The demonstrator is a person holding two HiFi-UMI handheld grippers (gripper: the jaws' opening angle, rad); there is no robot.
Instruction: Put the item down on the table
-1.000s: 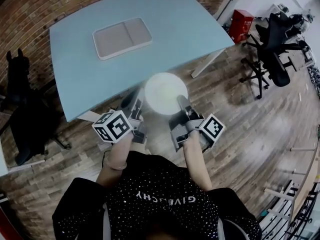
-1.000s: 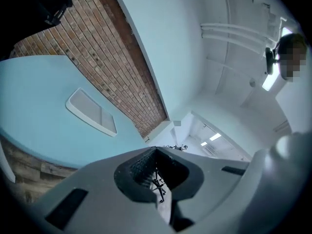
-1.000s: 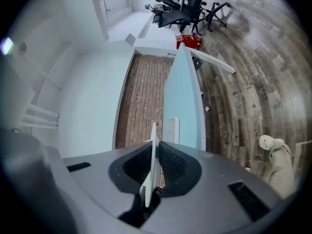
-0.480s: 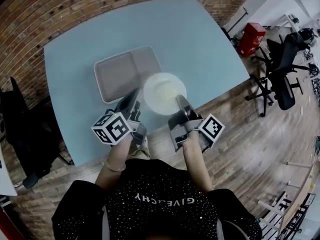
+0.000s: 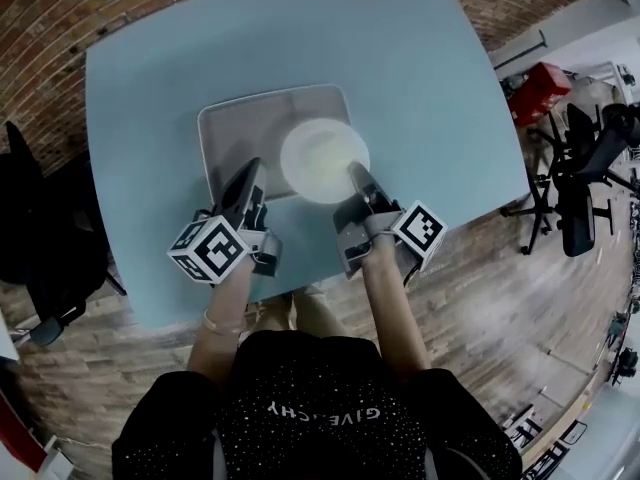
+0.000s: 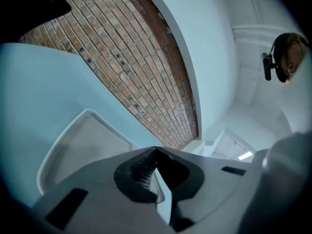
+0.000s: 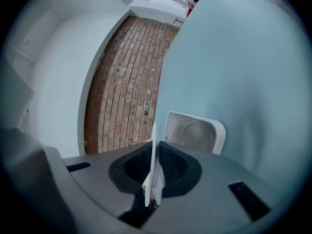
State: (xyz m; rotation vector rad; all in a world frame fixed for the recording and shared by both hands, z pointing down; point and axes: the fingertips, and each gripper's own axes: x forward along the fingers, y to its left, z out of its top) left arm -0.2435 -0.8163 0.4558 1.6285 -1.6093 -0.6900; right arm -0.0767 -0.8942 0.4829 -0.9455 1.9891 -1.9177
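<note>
A round white plate hangs above a pale grey tray that lies on the light blue table. My right gripper is shut on the plate's near right rim. In the right gripper view that rim runs edge-on between the jaws, with the tray beyond. My left gripper is over the tray to the left of the plate, apart from it. Its jaws meet at the tips with nothing between them, and the tray lies below.
The table's near edge runs just in front of the person's body. A brick wall stands behind the table. A black chair is at the left; office chairs and a red box are at the right.
The person has stepped up to the table. Both grippers and the plate have moved forward from over the floor to above the tray.
</note>
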